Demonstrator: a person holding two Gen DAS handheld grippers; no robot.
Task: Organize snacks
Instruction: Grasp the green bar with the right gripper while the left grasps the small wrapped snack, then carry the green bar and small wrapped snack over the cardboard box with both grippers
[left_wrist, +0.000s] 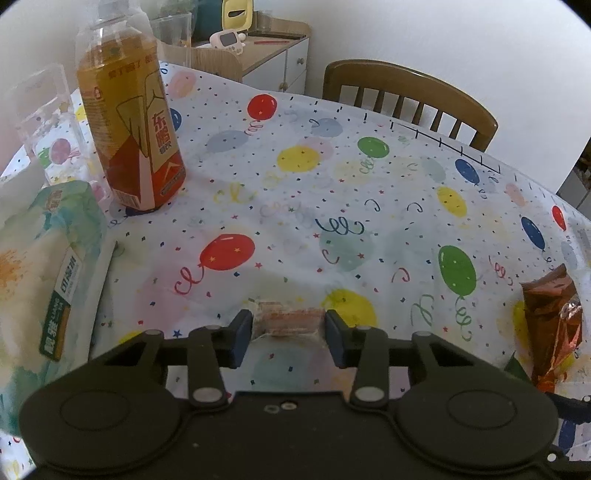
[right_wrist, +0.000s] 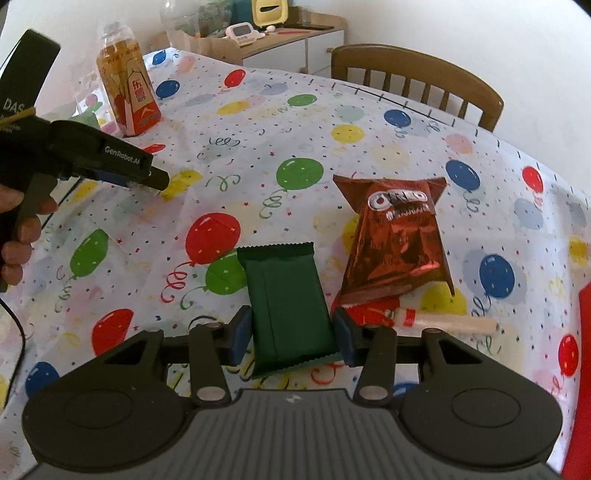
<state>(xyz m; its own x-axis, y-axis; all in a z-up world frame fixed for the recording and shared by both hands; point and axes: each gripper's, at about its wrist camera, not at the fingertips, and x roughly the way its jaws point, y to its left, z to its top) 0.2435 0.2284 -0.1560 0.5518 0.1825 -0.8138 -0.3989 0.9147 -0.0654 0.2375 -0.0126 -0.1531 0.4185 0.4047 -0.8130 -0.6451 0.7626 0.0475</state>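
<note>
The desk (right_wrist: 369, 122), spread with a balloon-print cloth, fills both wrist views, and a wooden chair (left_wrist: 410, 96) stands at its far edge, well beyond both tools. Both tools slant down toward the cloth from the near side.

The left tool (left_wrist: 289, 330) hangs low over the desk, its jaws partly drawn in around a small clear-wrapped snack (left_wrist: 290, 319) with a pale orange filling; the blue pads sit right at the wrapper's two ends and seem to touch it. A tissue pack (left_wrist: 48, 273) lies just to the left of this tool, and an amber drink bottle (left_wrist: 133, 122) stands upright ahead and to the left. In the right wrist view a person's hand (right_wrist: 22, 236) wraps the left tool's handle, fingers curled on the trigger, and its nose tips down to the cloth.

The right tool (right_wrist: 291, 334) straddles a dark green snack packet (right_wrist: 291, 306) lying flat and lengthwise between the jaws. The pads stand close against its long edges; I cannot tell if they press on it. Ahead and to the right lies a red Oreo bag (right_wrist: 395, 236), and just right of the tool, touching that bag's near edge, a red-capped stick snack (right_wrist: 428, 319).
</note>
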